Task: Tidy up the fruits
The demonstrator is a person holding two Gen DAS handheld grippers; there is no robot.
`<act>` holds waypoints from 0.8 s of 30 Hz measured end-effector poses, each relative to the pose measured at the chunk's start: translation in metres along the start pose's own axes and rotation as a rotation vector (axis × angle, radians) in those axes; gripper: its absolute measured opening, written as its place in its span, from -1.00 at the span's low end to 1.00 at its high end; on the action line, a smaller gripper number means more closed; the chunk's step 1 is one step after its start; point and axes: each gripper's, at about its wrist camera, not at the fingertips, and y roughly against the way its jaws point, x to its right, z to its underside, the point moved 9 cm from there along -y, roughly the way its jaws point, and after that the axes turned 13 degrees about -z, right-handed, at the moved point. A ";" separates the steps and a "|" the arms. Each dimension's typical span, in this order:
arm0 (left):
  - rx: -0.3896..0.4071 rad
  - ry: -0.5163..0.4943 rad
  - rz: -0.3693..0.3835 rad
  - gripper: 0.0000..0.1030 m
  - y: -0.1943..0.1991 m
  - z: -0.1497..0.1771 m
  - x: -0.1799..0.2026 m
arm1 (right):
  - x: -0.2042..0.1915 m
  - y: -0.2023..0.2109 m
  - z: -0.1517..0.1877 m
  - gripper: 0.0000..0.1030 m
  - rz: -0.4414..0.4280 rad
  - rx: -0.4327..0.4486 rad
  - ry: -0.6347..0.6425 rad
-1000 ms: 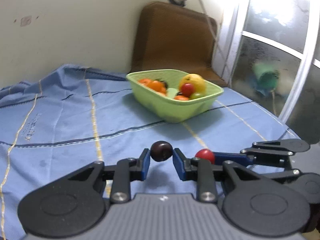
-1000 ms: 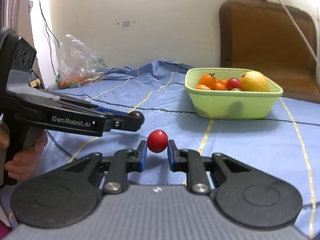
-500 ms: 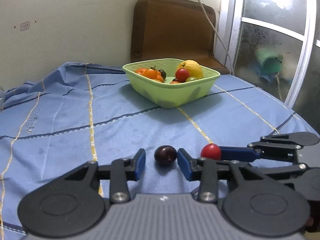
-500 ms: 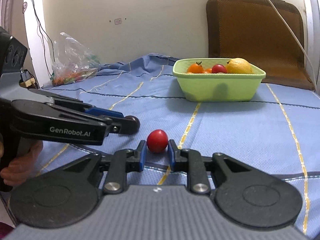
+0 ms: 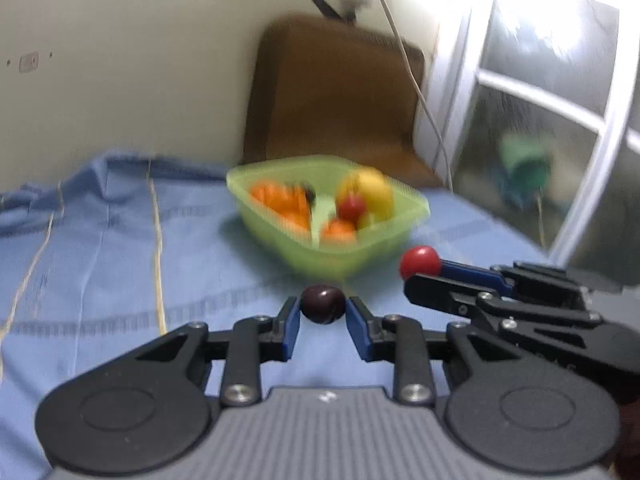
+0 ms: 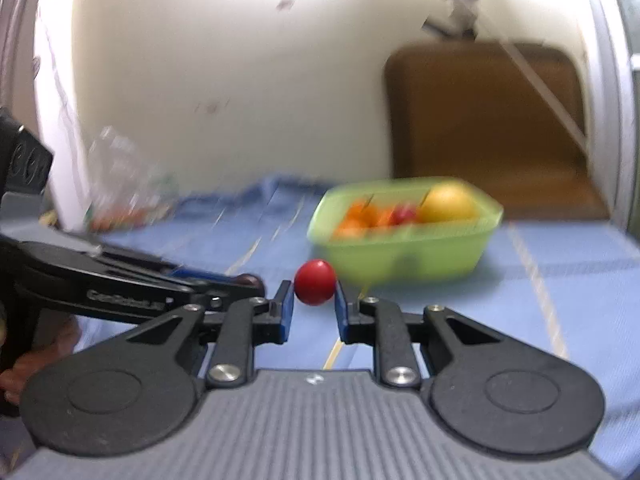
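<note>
My left gripper (image 5: 322, 312) is shut on a dark purple plum (image 5: 322, 304) and holds it above the blue cloth. My right gripper (image 6: 315, 292) is shut on a red cherry tomato (image 6: 315, 287), also lifted. The tomato (image 5: 420, 262) and right gripper show at the right in the left wrist view. The left gripper (image 6: 240, 282) shows at the left in the right wrist view. A light green basket (image 5: 400, 236) holding orange, red and yellow fruit stands just beyond both grippers; it also shows in the right wrist view (image 6: 420, 256). Both views are motion-blurred.
A blue tablecloth (image 5: 100, 248) with yellow and dark stripes covers the table. A brown chair back (image 5: 332, 92) stands behind the basket. A window frame (image 5: 600, 120) is at the right. A clear plastic bag (image 6: 120, 192) lies at the far left by the wall.
Both grippers have risen off the cloth and moved toward the basket. The left gripper has closed on the plum, which lay loose between its fingers half a second ago.
</note>
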 end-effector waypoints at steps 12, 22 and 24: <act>-0.041 0.077 -0.011 -0.25 -0.088 -0.059 0.000 | 0.047 -0.055 -0.024 -0.18 0.039 0.048 0.034; -0.014 0.192 -0.123 0.03 -0.040 -0.037 -0.044 | 0.078 -0.008 -0.035 -0.18 0.135 0.229 -0.128; -0.016 0.165 -0.181 0.04 -0.025 -0.018 -0.046 | 0.084 -0.003 -0.027 -0.18 0.153 0.215 -0.197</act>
